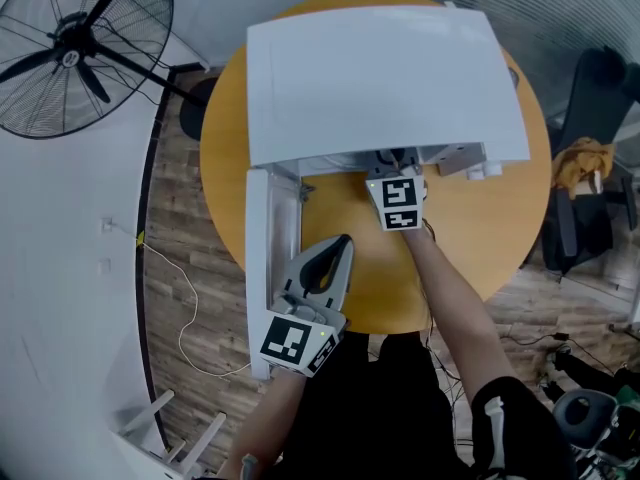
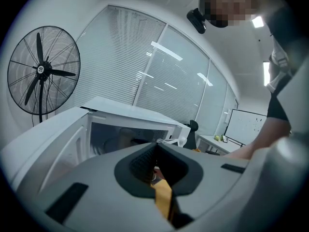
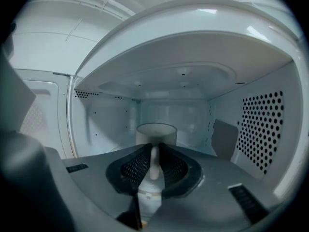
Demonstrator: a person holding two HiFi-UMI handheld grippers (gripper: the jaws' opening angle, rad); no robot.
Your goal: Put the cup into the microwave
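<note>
Inside the microwave (image 3: 260, 129) my right tongs (image 3: 153, 153) pinch the cup (image 3: 155, 131) only by its handle (image 3: 153, 167), so it may tip; my left tongs (image 2: 155, 151) are closed.

One microwave (image 1: 385, 78), one cup (image 3: 155, 132), one table (image 1: 385, 283), one fan (image 1: 72, 53) — and two tools: left tool (image 2: 155, 152), right tool (image 3: 153, 154).

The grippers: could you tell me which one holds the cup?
The right gripper: its jaws clamp the cup by the handle inside the microwave; the left gripper is empty.

My white cup (image 3: 155, 132) stands upright inside the white microwave (image 1: 385, 78), handle turned toward me; the microwave's door (image 1: 262, 268) hangs open on the left.
</note>
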